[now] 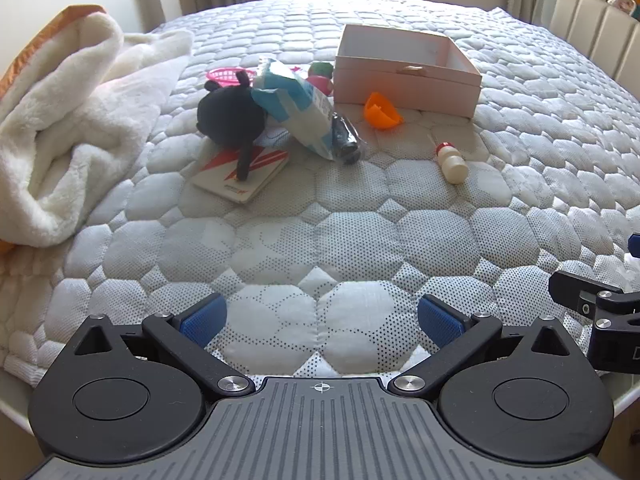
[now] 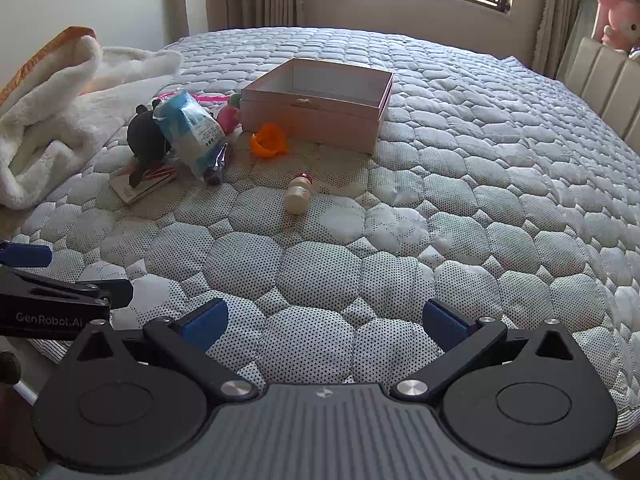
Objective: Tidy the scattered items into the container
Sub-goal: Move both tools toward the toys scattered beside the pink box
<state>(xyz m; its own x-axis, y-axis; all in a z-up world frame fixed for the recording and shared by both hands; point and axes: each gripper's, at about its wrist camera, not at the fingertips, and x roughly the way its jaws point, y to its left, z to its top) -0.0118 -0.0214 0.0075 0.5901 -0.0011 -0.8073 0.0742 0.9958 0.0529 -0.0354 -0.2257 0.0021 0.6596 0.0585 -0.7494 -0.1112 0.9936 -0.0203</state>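
An open pink box (image 1: 404, 76) (image 2: 316, 114) stands on the quilted bed. Before it lie an orange cup (image 1: 380, 111) (image 2: 267, 140), a small white bottle with a red cap (image 1: 452, 162) (image 2: 298, 196), a blue-white packet (image 1: 298, 112) (image 2: 192, 130), a black plush (image 1: 230, 116) (image 2: 146, 134), a red-white booklet (image 1: 242, 176) (image 2: 146, 182), a pink basket (image 1: 228, 75) and a pink-green toy (image 1: 322, 74) (image 2: 229, 114). My left gripper (image 1: 322, 320) and right gripper (image 2: 325, 322) are open and empty, low over the near part of the bed, far from the items.
A white fluffy blanket (image 1: 72, 120) (image 2: 52, 108) is heaped at the left. A padded headboard (image 1: 592, 36) (image 2: 608, 80) with plush toys stands at the right. The right gripper's side shows at the right edge of the left wrist view (image 1: 600, 320).
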